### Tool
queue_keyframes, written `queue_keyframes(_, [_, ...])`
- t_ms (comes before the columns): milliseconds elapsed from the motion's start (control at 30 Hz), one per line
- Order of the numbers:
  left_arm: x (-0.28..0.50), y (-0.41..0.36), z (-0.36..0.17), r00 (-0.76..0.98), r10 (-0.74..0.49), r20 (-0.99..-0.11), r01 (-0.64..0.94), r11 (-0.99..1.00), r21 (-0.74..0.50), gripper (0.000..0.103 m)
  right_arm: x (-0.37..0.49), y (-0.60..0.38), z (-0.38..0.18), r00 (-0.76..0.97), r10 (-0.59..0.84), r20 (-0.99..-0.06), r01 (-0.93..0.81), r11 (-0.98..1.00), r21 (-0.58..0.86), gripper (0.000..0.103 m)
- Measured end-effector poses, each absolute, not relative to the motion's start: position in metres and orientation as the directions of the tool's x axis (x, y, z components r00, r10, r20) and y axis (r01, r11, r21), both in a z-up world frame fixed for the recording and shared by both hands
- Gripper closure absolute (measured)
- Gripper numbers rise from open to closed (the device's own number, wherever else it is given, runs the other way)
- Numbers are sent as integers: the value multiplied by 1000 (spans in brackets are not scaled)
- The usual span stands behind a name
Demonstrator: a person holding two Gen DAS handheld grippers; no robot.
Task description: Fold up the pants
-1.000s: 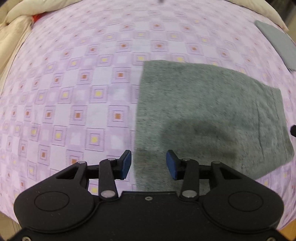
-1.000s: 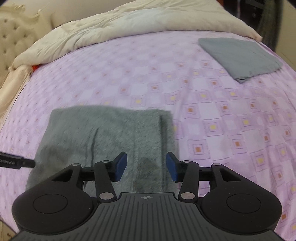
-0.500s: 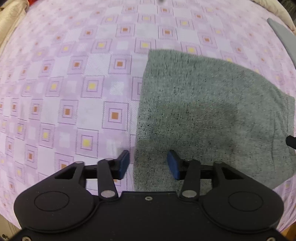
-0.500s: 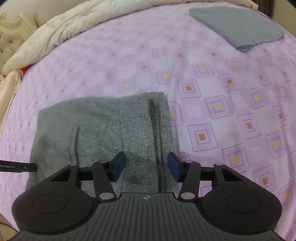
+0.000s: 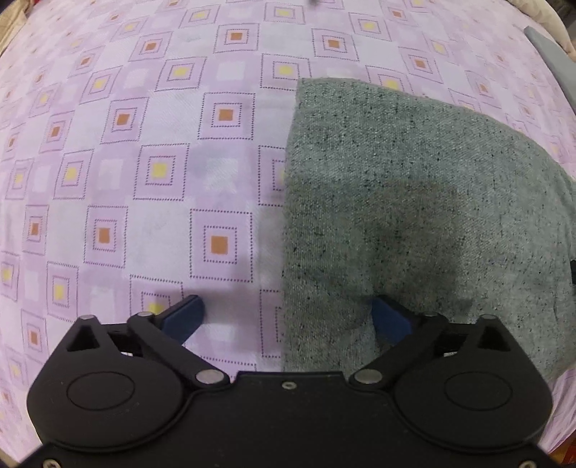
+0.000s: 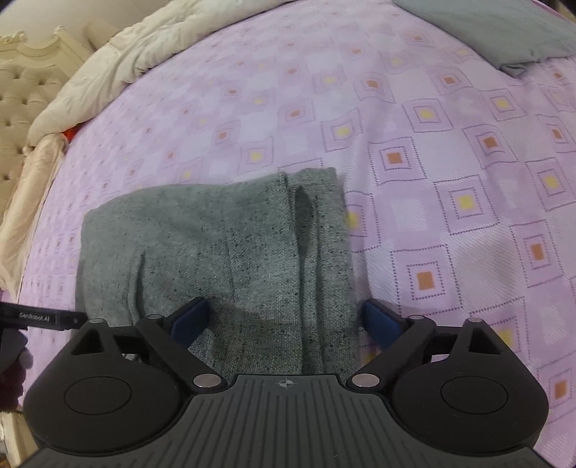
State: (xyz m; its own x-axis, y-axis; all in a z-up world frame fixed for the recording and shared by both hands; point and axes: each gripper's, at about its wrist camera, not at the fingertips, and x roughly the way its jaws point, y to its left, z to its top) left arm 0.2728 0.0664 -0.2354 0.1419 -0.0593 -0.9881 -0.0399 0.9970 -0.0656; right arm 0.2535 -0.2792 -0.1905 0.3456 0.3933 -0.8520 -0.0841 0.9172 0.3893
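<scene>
Left gripper (image 5: pixel 288 316): jaws spread wide, low over the bed (image 5: pixel 108 162), straddling the left edge of the folded grey pants (image 5: pixel 414 198); left pad over bare purple bedspread, right pad on or just above the cloth, nothing pinched. Right gripper (image 6: pixel 284 318): jaws equally wide, holding nothing, straddling the pants' (image 6: pixel 216 244) right edge; left pad over the fabric, right pad just past the layered edge, over the bedspread. Pants flat, folded into a compact rectangle, near the bed's front edge. Farther right, toward the far corner, a second folded grey garment (image 6: pixel 504 32). Along the far left edge, a rumpled cream duvet (image 6: pixel 144 54), with a tufted headboard (image 6: pixel 25 82) beyond.
</scene>
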Motion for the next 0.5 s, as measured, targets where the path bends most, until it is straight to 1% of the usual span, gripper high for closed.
queue_keyframes(67, [272,66,-237,144,-55,-988,-39,997,-61,1,253,-279,-189,349,390,-852,-68,917,392,10])
queue_keyframes(100, [272,66,-236,147,-59,-987,-42,997,-66,1,253,-278,-189,347,384,-856,-56,919,390,13])
queue_keyframes(133, [271,63,-234,149,-61,-987,-46,997,-68,3,255,-277,-188,338,385,-859,-49,918,392,17])
queue_keyframes(167, [270,64,-232,155,-65,-986,-48,996,-73,10,256,-276,-186,330,394,-858,-49,915,401,40])
queue_keyframes(200, [268,63,-229,168,-71,-983,-52,995,-80,17,257,-276,-184,322,417,-850,-51,904,424,65])
queue_keyframes(233, [265,61,-225,182,-89,-979,-56,993,-100,39,258,-274,-181,317,422,-850,-44,901,431,69])
queue_keyframes(267, [261,60,-220,194,-128,-973,-58,988,-142,70,258,-272,-177,322,414,-852,-47,905,422,76])
queue_keyframes(300, [259,57,-216,195,-155,-968,-65,983,-170,83,257,-271,-174,326,413,-850,-47,905,422,78])
queue_keyframes(333, [258,54,-212,202,-134,-970,-75,985,-152,88,255,-272,-170,334,412,-848,-29,903,428,78])
queue_keyframes(400, [255,49,-204,223,-99,-970,-90,988,-122,93,251,-273,-159,353,410,-841,-14,901,434,79])
queue_keyframes(500, [244,50,-185,264,-99,-959,-139,980,-140,94,245,-267,-138,381,404,-832,-61,908,414,80])
